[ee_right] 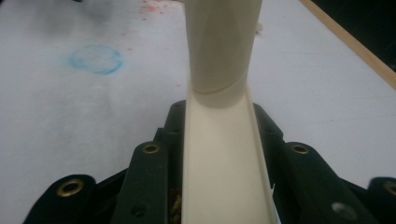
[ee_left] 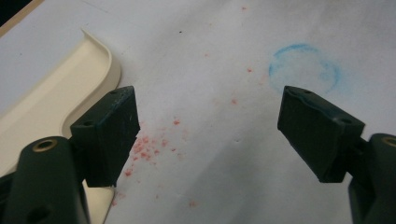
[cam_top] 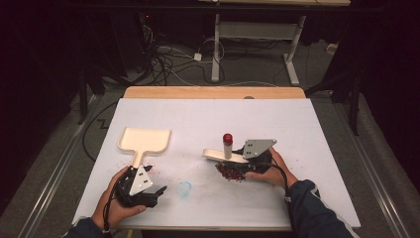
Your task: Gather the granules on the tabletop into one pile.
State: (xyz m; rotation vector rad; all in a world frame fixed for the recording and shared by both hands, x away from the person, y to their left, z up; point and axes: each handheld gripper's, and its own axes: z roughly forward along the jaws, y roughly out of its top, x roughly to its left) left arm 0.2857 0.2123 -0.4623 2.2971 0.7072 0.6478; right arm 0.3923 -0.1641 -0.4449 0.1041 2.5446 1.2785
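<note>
When looking down from the high view, found a white-covered table (cam_top: 307, 148) with a cream dustpan (cam_top: 144, 140) lying flat on its left half, handle pointing back toward the person. Saw the left gripper (cam_top: 157, 192) held low in the left hand (cam_top: 116, 206) just beside that handle, jaws spread wide apart and holding nothing. In the left gripper view, noted the same gap between the jaws of the left gripper (ee_left: 208, 135), with the dustpan's curved rim (ee_left: 100, 60) just beside one jaw, though whether touching it could not tell. Found fine red specks (ee_left: 144, 149) on the sheet between the jaws and a faint blue ring mark (ee_left: 304, 67) farther ahead. On the right half, saw the right gripper (cam_top: 242, 158) in the right hand (cam_top: 272, 171), clamped on a cream tool (cam_top: 223, 155) pointing left, with a red-capped post (cam_top: 227, 144) standing on it. Noted a pile of dark red crumbs (cam_top: 230, 172) on the sheet just beneath and beside that tool. In the right gripper view, found the tool's channel-shaped handle (ee_right: 219, 186) pinched between the jaws of the right gripper (ee_right: 217, 121) and running forward, with the blue ring (ee_right: 95, 59) off to the left.
</note>
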